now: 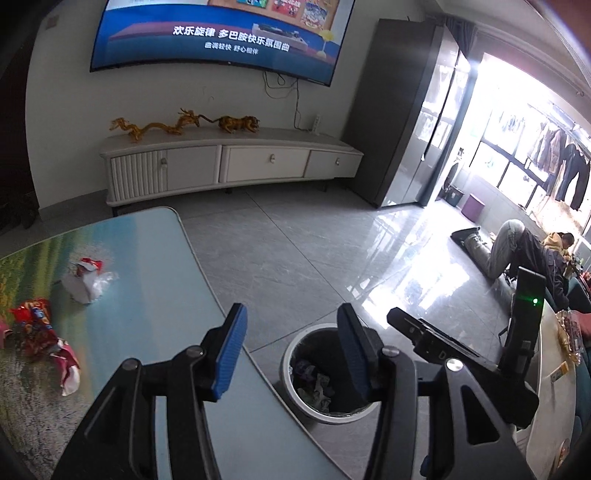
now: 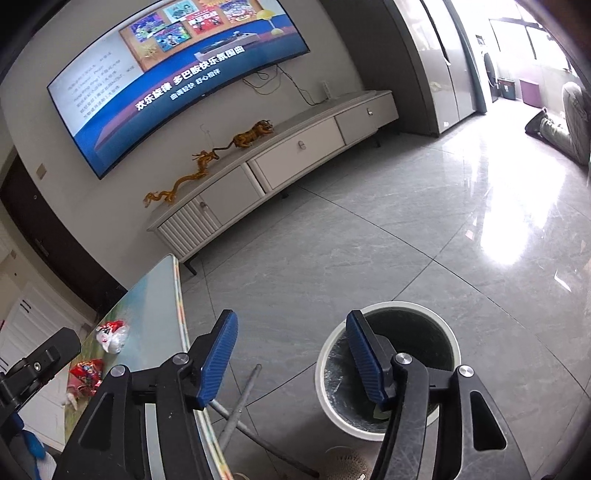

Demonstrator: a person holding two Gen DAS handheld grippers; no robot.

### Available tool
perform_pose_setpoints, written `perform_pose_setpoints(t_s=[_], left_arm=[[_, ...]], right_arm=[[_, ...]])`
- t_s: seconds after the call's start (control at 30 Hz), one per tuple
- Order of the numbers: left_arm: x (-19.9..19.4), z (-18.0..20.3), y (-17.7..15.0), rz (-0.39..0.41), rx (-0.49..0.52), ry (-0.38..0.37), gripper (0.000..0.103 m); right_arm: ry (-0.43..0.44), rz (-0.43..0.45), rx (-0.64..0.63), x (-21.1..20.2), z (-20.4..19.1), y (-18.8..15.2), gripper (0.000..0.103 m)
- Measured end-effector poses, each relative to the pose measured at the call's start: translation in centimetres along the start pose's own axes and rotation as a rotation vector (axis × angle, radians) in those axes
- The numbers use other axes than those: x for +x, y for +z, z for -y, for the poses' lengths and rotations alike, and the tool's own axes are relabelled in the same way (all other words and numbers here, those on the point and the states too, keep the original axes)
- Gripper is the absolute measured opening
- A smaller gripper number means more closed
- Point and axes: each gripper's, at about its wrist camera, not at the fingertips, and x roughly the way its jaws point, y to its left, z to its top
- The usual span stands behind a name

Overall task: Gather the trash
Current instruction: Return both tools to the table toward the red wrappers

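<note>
Wall TV [image 1: 221, 33] caption reads "欢乐旋律"; left tool [image 1: 291, 354] and right tool [image 2: 291, 362] gape empty.

My table [image 1: 155, 266] has a glossy printed top, green and pale blue, with a rounded far corner. On its left part lies a white and red crumpled wrapper [image 1: 88, 278], farther off, and nearer to me a red patterned wrapper [image 1: 40, 332]; the two lie apart. Right of the table, on the grey tiled floor [image 1: 295, 236], stands my round white bin [image 1: 325, 369] with a dark liner, with crumpled scraps inside.
</note>
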Motion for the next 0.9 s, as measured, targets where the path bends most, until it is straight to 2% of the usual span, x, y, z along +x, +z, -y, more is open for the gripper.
perform_pose_setpoints(t_s=[0.43, 0.9], left_arm=[[-9.7, -6.9, -0.4, 0.157, -0.072, 0.120, 0.049], [-16.0, -12.3, -1.8, 0.252, -0.178, 0.148, 0.049]], right_arm=[[0.100, 0.023, -0.163, -2.3, -9.7, -0.8, 0.059], [0.174, 0.057, -0.274, -5.1, -16.6, -2.0, 0.060]])
